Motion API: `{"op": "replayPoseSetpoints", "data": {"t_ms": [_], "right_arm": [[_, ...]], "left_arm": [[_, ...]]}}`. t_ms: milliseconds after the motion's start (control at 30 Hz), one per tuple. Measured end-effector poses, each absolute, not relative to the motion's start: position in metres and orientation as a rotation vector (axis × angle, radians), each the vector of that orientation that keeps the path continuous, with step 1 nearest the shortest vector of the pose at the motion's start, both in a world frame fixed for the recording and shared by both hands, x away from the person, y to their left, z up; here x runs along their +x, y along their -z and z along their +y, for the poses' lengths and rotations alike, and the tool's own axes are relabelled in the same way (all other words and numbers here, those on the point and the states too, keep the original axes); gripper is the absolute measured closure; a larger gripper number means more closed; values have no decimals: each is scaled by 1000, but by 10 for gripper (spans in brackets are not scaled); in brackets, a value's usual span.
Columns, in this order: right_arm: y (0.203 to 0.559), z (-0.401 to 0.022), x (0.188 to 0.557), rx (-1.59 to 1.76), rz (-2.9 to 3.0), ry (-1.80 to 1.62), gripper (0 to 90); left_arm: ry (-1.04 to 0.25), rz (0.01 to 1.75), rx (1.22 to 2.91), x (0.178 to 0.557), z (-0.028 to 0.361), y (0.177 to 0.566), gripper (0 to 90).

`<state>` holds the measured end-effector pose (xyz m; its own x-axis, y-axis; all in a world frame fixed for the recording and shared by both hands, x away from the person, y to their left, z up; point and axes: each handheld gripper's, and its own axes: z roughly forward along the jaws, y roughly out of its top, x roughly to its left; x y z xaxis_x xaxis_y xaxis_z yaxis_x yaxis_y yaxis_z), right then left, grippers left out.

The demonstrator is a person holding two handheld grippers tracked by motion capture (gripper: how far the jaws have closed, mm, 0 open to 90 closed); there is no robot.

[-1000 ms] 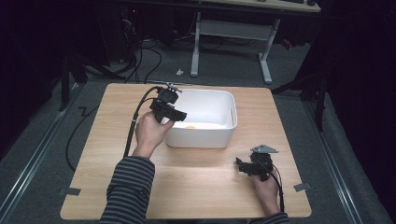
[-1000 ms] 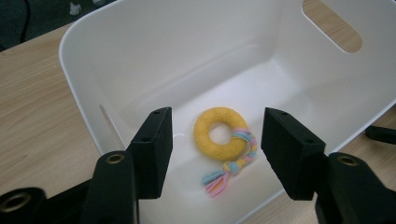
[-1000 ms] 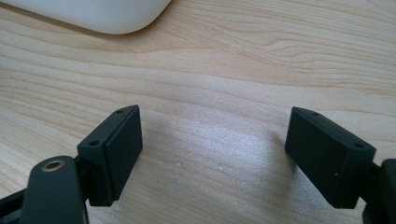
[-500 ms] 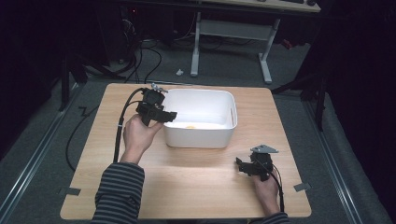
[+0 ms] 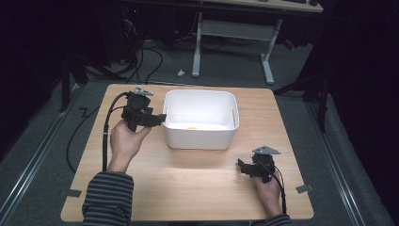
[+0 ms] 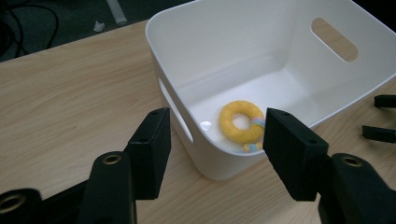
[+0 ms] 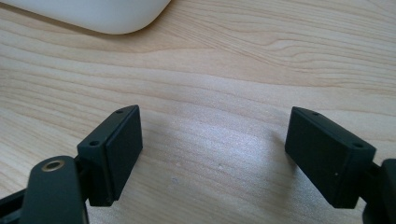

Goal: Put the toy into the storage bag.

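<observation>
Withdrawn leftward from the white bin [image 5: 200, 120], the left gripper [image 5: 157, 119] hangs spread and empty; yellow ring toy [image 6: 241, 121] delivered inside.

In the high view, the white bin [image 5: 200, 136] stands in the upper middle of the wooden table [image 5: 155, 188], and its upright walls are the one barrier there, blocking any level pass through the centre. The left gripper [image 5: 157, 118] hangs just beside the bin's left wall with its jaws apart, bare wood running along the left side of the frame. The lower half of the tabletop lies bare from the striped sleeve [image 5: 106, 200] at lower left to the right gripper [image 5: 241, 165] at lower right, which has open wood between its spread jaws.
</observation>
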<state>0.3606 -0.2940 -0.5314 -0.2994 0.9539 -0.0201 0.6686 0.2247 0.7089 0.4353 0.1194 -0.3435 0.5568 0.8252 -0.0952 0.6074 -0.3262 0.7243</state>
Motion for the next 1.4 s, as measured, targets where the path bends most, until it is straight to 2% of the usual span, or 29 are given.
{"op": "replayPoseSetpoints", "data": {"t_ms": [600,1400], "right_arm": [[531,-294,360,1491,2049,-835,193],[531,-294,360,1492,2049,-835,192]], "left_arm": [[-401,1201,1985,414,159,356,420],[-365,1282,1940,397,185,400,413]]}}
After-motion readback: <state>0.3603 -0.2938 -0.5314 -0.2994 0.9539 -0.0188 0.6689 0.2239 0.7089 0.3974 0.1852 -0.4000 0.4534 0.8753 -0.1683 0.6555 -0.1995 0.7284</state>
